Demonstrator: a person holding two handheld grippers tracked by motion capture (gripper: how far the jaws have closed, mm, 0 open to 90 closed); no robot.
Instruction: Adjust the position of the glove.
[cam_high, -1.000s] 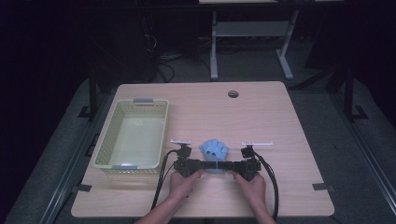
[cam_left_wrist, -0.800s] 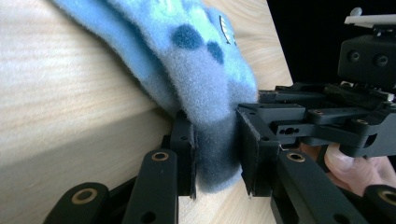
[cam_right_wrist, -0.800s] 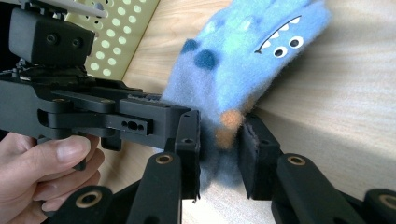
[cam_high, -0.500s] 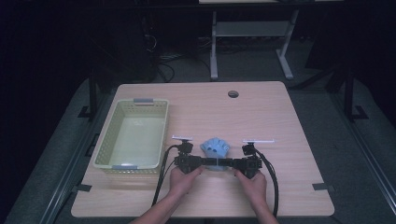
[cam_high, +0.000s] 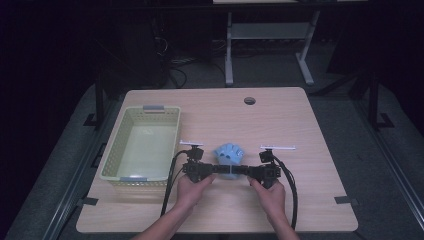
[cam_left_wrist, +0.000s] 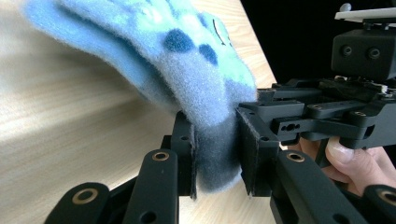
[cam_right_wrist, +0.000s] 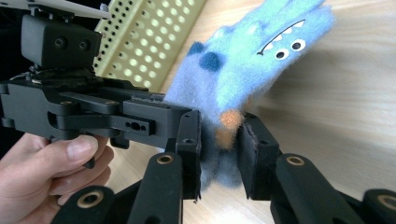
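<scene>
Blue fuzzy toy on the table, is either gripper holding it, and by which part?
Both are. The left gripper and right gripper each have jaws shut on the blue plush toy's near, lower end.

On one wooden worktop (cam_high: 300, 125): one pale green basket (cam_high: 112, 155), one fuzzy blue monster sock (cam_high: 229, 153), and two black tools, left tool (cam_high: 216, 170) and right tool (cam_high: 241, 171), in two hands.

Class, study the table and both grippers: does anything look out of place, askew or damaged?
Nothing stands out. Both grippers, left and right, clamp the near end of a blue fuzzy glove beside the basket. The glove looks intact.
</scene>
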